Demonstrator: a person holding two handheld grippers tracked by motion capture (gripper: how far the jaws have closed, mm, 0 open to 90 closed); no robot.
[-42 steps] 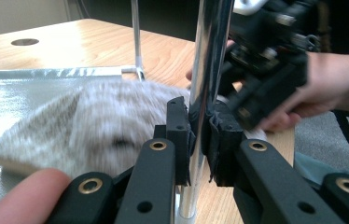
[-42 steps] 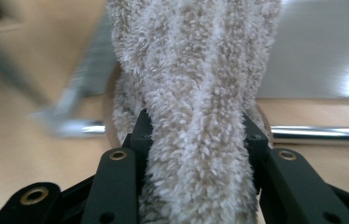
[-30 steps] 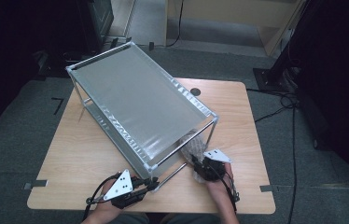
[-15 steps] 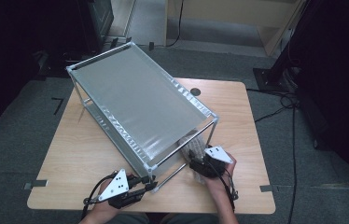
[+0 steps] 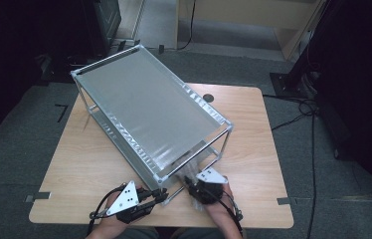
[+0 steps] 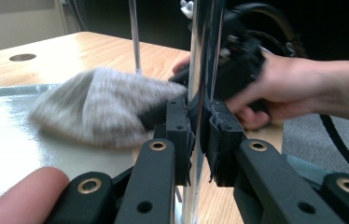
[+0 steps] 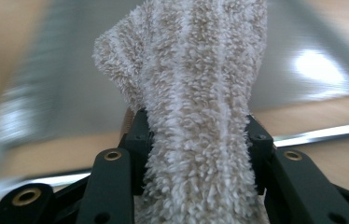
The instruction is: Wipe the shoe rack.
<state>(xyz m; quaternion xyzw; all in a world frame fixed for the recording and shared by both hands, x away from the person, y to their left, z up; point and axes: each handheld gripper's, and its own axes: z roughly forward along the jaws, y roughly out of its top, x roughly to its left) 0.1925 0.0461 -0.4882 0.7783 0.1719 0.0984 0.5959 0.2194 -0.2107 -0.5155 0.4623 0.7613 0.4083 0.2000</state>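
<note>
A two-shelf metal rack [image 5: 149,107] stands slanted on the wooden table [image 5: 253,144]. My left gripper [image 5: 162,195] [image 6: 199,122] is shut on the rack's near corner post [image 6: 205,46], its pads pressed against the shiny tube. My right gripper [image 5: 190,181] [image 7: 196,135] is at the rack's near end and holds a fluffy beige cloth [image 7: 196,88]. Its jaws have just been closing, and the cloth is pinched between the pads. In the left gripper view the cloth [image 6: 98,112] lies blurred on the lower shelf [image 6: 4,135], with the right hand [image 6: 275,88] behind the post.
The rack covers most of the table's middle and left. A round cable hole [image 5: 208,98] sits near the far edge. Bare wood lies to the right of the rack. Black cables [image 5: 293,119] run over the grey floor at the right.
My right gripper has shifted a little to the left along the rack's near end, carrying the cloth. The left gripper stays on the post.
</note>
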